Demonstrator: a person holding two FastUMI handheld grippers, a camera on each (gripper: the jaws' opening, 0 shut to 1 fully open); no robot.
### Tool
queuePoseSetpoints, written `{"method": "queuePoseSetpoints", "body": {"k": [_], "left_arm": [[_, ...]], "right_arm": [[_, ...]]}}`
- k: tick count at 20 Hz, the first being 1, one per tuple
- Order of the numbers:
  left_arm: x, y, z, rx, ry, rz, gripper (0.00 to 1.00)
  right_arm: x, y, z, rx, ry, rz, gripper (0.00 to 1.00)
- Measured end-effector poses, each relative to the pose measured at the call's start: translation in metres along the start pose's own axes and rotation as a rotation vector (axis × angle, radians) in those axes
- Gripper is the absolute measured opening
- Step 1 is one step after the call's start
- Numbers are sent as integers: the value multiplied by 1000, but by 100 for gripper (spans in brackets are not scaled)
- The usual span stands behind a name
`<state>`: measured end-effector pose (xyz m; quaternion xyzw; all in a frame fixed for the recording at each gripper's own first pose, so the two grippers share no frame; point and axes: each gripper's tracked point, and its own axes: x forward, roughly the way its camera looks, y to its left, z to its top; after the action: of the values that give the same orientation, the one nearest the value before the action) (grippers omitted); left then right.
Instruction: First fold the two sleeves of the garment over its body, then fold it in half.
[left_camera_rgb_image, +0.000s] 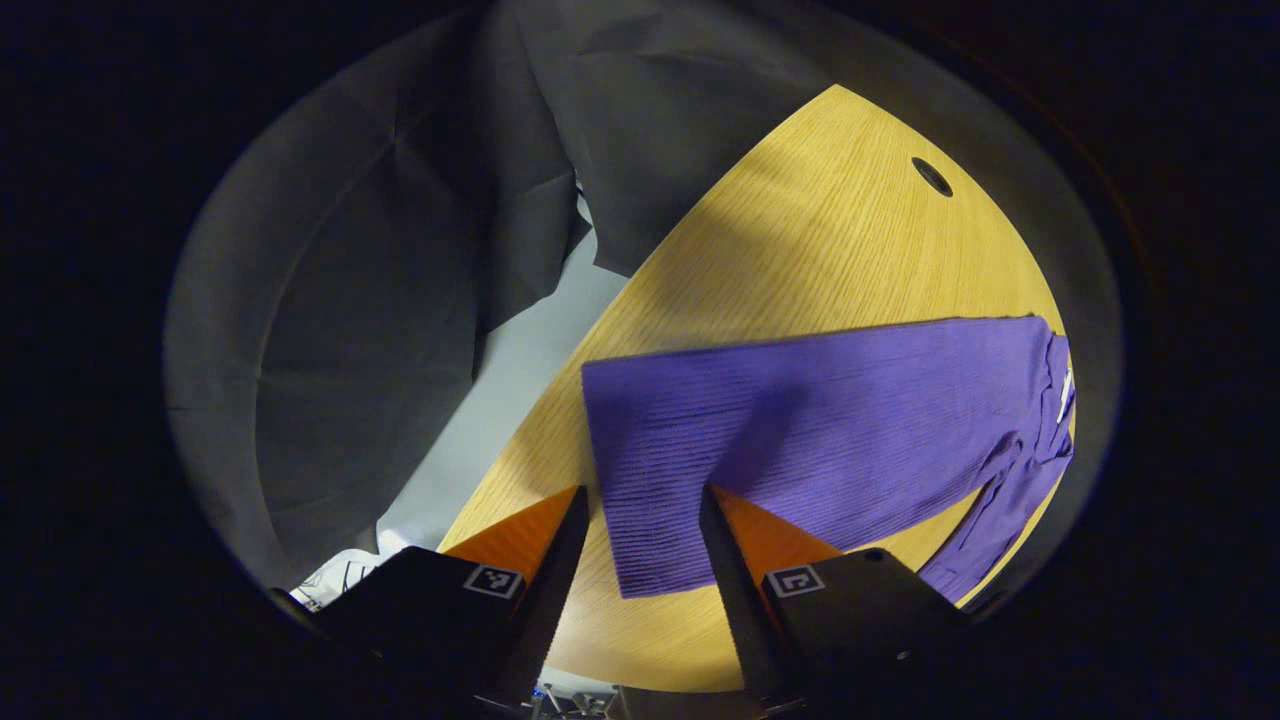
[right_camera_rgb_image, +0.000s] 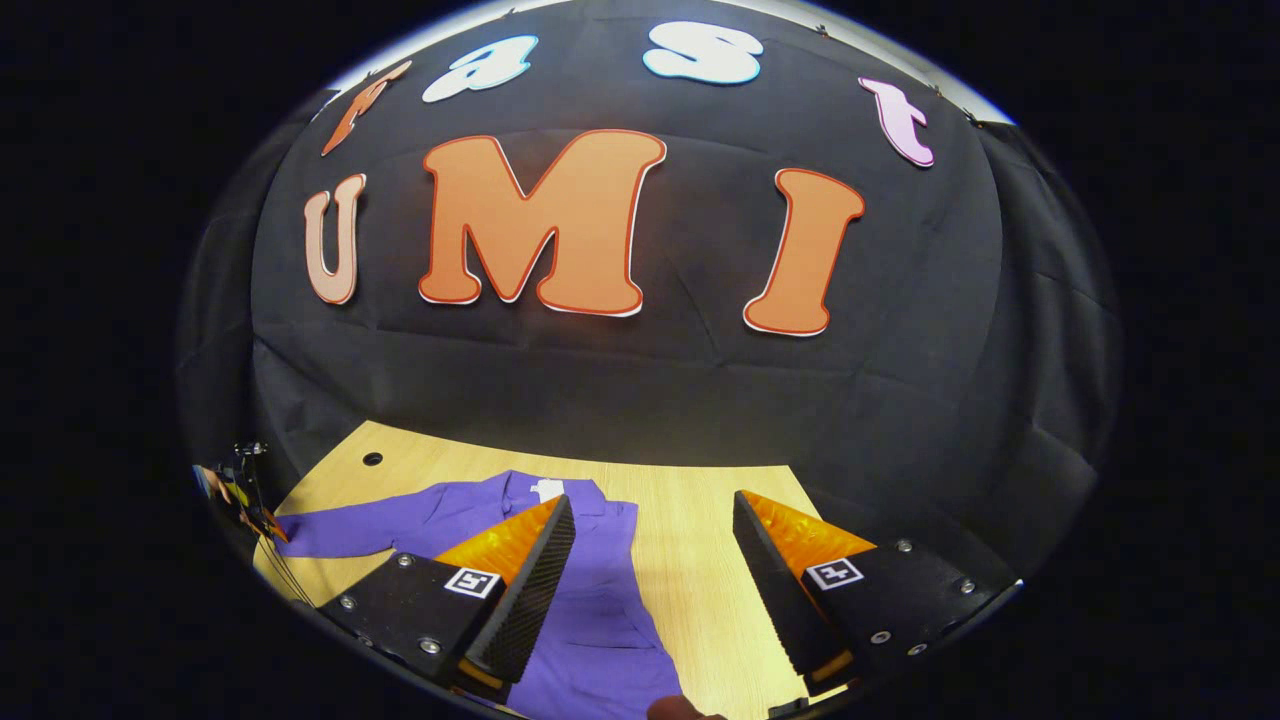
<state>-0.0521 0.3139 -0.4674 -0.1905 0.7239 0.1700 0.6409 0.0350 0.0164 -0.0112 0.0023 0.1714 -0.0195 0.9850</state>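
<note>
In the left gripper view we see our left gripper (left_camera_rgb_image: 640, 540) nearest, fingers spread wide with nothing between them, hovering above the hem corner of the purple garment (left_camera_rgb_image: 800, 430). The garment lies flat on the wooden worktop (left_camera_rgb_image: 800, 250), its hem end close to the worktop's near edge and its body running away toward the right, where a sleeve (left_camera_rgb_image: 1000, 510) trails along the edge. Farther off, a small dark hole (left_camera_rgb_image: 932, 176) sits near the worktop's far corner, and the black cloth wall (left_camera_rgb_image: 400, 250) hangs beyond.

In the right gripper view our right gripper (right_camera_rgb_image: 650, 570) also stands wide apart and holds nothing. The garment (right_camera_rgb_image: 590, 620) lies beneath its left finger, collar toward the far edge, one sleeve (right_camera_rgb_image: 340, 530) stretched out toward the worktop's left edge. The bare worktop (right_camera_rgb_image: 690, 500) shows between the fingers, then the cloth wall (right_camera_rgb_image: 650, 390).
</note>
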Motion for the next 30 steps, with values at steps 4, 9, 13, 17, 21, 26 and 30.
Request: {"method": "queuePoseSetpoints", "body": {"k": [4,9,13,17,21,26,30], "left_arm": [[-1,-14,3,-18,7,-12,40],[-9,-27,3,8,-13,-45,8],[-46,-50,14,115,-103,-57,6],[-99,-94,15,237,-188,-107,5],[-159,-136,13,355,-261,-149,5],[-219,-214,1,491,-321,-188,5],[-249,-273,-16,570,-353,-220,6]], "right_arm": [[-1,-2,-7,4,4,10,96],[-3,-16,-17,19,16,2,96],[-3,-30,-20,49,18,-5,100],[-2,-40,-20,61,7,-5,100],[-2,-50,-24,67,3,3,96],[-6,-70,-29,71,-9,1,100],[-14,-84,-31,82,-17,1,96]]}}
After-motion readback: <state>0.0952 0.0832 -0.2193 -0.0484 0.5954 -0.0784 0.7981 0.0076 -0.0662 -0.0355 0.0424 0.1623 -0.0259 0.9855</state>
